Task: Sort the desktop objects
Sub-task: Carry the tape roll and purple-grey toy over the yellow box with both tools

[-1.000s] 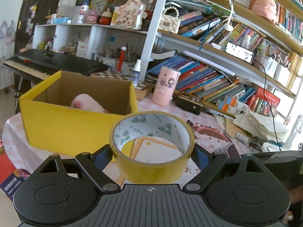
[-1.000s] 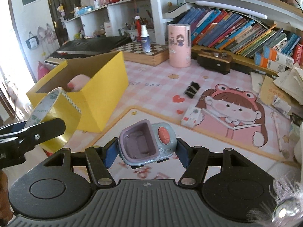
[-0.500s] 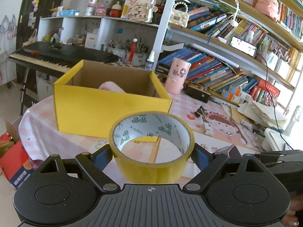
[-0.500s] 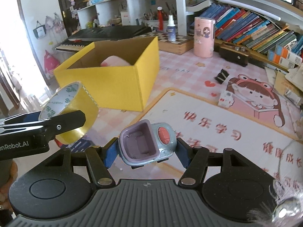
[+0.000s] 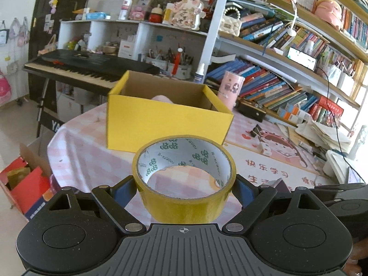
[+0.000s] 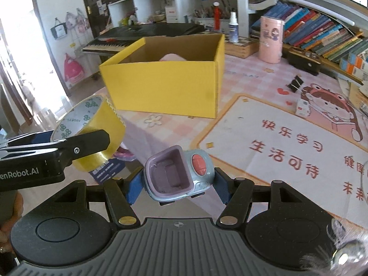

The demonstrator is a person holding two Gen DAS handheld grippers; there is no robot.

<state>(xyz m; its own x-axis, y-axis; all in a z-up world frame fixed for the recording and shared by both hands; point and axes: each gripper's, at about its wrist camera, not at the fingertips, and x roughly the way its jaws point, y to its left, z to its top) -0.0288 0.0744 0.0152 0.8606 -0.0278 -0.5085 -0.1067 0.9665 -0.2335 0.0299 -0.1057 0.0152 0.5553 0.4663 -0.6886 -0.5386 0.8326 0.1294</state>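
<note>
Tape: yellow roll, clamped by its outer sides between my left gripper's fingers; I hold it off the table, hole facing up and forward, near side of the box.
Toy car: grey-blue body, purple open seat, red knob; pinched between my right gripper's blue pads, held above the table's near edge.
Box: yellow cardboard, open top, standing on the table, far from both grippers; I see it ahead and slightly left in the right view.
Pink item: lying inside the box, mostly hidden by the wall; I cannot tell what it is.
Table: pink checked cloth, with a cartoon mat on its right part.
Binder clip: black, on the cloth right of the box, well apart from it.
Pink canister: upright, far right of the box.
Keyboard: black, beyond the table, far left.
Bookshelves: far right, packed with books.
</note>
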